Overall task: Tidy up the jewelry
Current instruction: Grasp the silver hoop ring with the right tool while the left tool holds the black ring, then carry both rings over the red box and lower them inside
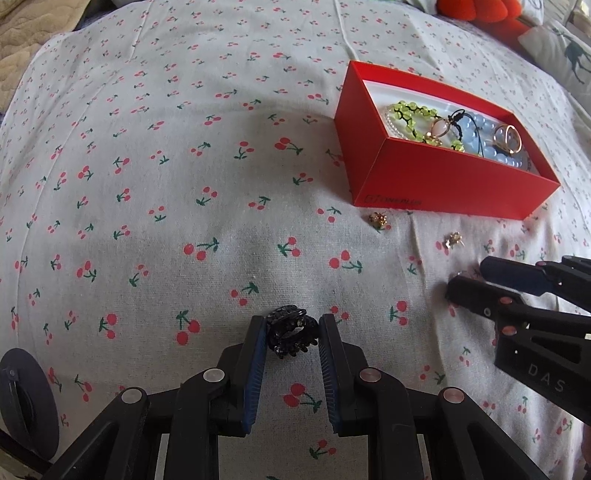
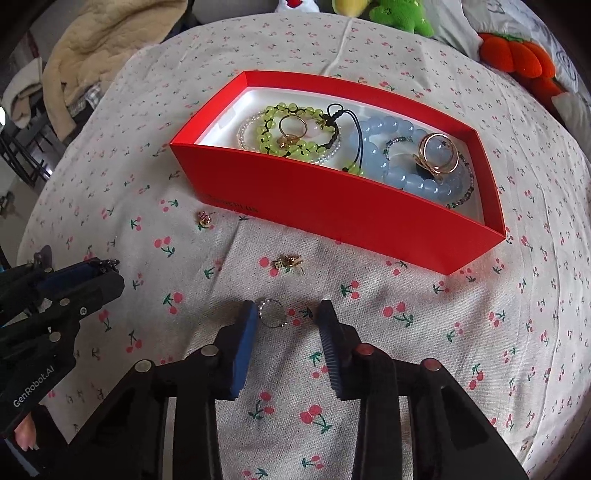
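A red box (image 1: 436,181) (image 2: 332,206) on the cherry-print cloth holds green and blue bead bracelets and gold rings. My left gripper (image 1: 292,332) is shut on a black hair claw (image 1: 291,334), just above the cloth; it shows at the left of the right wrist view (image 2: 103,269). My right gripper (image 2: 288,314) is open, its fingers on either side of a thin silver ring (image 2: 272,313) lying on the cloth; it shows at the right of the left wrist view (image 1: 465,277). Two small gold earrings (image 2: 290,261) (image 2: 204,218) lie loose in front of the box, also in the left wrist view (image 1: 378,219) (image 1: 453,239).
Orange (image 2: 521,55) and green (image 2: 402,16) plush toys sit at the cloth's far edge. A beige blanket (image 2: 99,40) lies at the far left. A dark round object (image 1: 26,402) sits at the left wrist view's lower left.
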`<state>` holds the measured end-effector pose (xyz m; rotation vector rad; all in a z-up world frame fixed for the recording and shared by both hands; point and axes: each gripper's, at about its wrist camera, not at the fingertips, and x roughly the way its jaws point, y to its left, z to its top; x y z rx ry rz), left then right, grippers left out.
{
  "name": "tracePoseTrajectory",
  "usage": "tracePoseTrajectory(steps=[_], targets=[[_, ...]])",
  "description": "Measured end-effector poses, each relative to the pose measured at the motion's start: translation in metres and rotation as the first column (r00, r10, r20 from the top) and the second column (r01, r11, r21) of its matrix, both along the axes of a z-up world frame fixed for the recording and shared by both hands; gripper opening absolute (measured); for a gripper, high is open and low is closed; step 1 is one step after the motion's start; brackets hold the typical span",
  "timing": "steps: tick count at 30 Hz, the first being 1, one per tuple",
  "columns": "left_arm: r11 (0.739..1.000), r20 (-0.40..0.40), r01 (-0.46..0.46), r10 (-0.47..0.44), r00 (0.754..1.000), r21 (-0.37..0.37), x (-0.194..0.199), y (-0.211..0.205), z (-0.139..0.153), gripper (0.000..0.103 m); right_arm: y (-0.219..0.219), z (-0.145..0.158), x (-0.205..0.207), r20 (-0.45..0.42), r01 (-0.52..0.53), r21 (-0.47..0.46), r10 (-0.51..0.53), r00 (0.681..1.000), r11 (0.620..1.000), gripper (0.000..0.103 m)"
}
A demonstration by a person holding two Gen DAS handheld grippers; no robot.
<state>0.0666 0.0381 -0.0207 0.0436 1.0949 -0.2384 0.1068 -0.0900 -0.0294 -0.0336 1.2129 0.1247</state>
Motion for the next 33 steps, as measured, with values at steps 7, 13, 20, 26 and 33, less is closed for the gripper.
tracePoseTrajectory(steps=[7,13,20,26,33], targets=[[1.000,-0.001,-0.013,0.013,1.000,-0.002,-0.001,0.004,-0.001,0.023,-0.002,0.003,-0.002,-0.002,-0.016,0.014,0.016,1.000,1.000,0.017],[1.000,0.004,-0.020,0.020,1.000,-0.011,-0.001,0.007,0.003,0.023,-0.015,0.012,-0.003,-0.003,0.002,0.061,-0.002,1.000,0.998,0.017],[0.999,0.015,-0.026,0.026,1.000,-0.025,0.001,0.005,0.009,0.023,-0.037,0.027,-0.006,0.007,0.057,0.110,-0.058,0.998,0.992,0.017],[0.999,0.035,-0.017,0.018,0.999,-0.037,0.004,-0.003,0.019,0.023,-0.053,0.040,-0.005,0.020,0.100,0.140,-0.104,0.994,0.985,0.017],[0.998,0.072,-0.005,0.009,0.997,-0.061,0.014,-0.018,0.034,0.023,-0.068,0.059,0.001,0.063,0.139,0.170,-0.151,0.987,0.976,0.017]])
